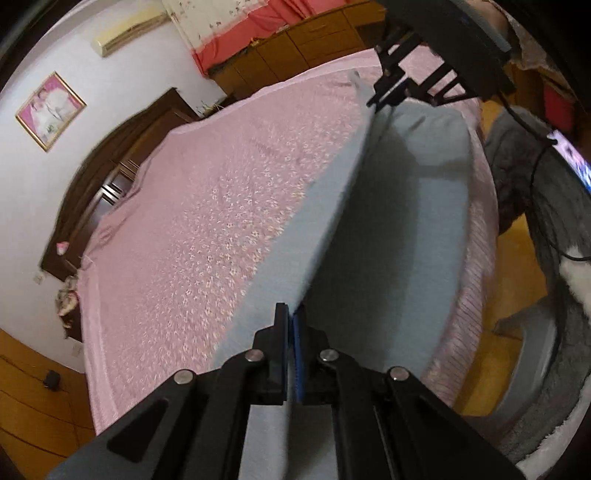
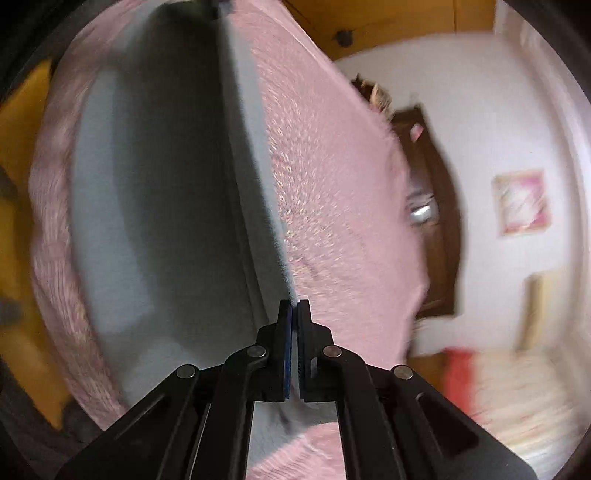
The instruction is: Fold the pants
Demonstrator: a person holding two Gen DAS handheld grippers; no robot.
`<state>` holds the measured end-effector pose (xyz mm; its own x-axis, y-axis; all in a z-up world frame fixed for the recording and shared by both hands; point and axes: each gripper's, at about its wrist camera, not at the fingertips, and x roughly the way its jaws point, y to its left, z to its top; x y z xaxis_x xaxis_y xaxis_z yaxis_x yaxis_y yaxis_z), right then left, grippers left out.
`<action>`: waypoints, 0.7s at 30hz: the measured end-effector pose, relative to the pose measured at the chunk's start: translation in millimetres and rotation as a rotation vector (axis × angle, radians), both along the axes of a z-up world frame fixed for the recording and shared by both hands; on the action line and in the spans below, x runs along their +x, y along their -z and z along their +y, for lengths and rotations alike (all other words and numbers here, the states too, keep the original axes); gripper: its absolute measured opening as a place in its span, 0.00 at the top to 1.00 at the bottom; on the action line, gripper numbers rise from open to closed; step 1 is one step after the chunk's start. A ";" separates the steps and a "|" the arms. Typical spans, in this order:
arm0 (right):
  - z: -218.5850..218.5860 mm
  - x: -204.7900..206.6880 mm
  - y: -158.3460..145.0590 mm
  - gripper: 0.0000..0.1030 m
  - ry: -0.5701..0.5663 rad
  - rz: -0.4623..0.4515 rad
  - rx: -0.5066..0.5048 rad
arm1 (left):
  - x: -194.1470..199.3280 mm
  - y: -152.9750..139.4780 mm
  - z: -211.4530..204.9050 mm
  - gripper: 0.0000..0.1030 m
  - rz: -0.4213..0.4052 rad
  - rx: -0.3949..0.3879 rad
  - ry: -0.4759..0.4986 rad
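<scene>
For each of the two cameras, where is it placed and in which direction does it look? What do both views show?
Left wrist: sits on the left gripper, looks along the lifted edge of the grey pants across the pink bedspread to the right gripper.
Right wrist: sits on the right gripper, looks along the same pants edge; beyond is the bedspread.
Shared: pants, bedspread, framed picture on the wall.

This is looking like a bedroom in a home — a wide bed (image 1: 207, 206) under a pink flowered bedspread is filling most of both views. A dark wooden headboard (image 1: 110, 162) is standing against a white wall, where a framed picture (image 1: 50, 110) is hanging. An air conditioner (image 1: 127, 31) is sitting high up, and wooden cabinets (image 1: 291, 55) are lining the far side — all domestic furnishings.
</scene>
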<state>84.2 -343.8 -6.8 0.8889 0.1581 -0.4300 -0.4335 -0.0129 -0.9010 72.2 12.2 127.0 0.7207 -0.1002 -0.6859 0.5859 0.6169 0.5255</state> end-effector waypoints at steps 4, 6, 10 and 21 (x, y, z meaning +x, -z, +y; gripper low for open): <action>-1.0 -34.9 43.5 0.97 -0.042 -0.115 -0.072 | -32.7 26.6 -15.0 0.98 -0.013 0.039 -0.007; -1.8 -49.7 70.3 0.97 -0.065 -0.165 -0.128 | -44.3 44.5 -25.2 0.98 -0.012 0.076 0.001; -7.2 -59.8 108.5 0.97 -0.088 -0.189 -0.197 | -59.2 91.3 -45.3 0.98 -0.013 0.185 0.038; -27.3 -84.7 137.2 0.97 -0.118 -0.221 -0.253 | -62.2 131.5 -52.6 0.98 0.003 0.269 0.079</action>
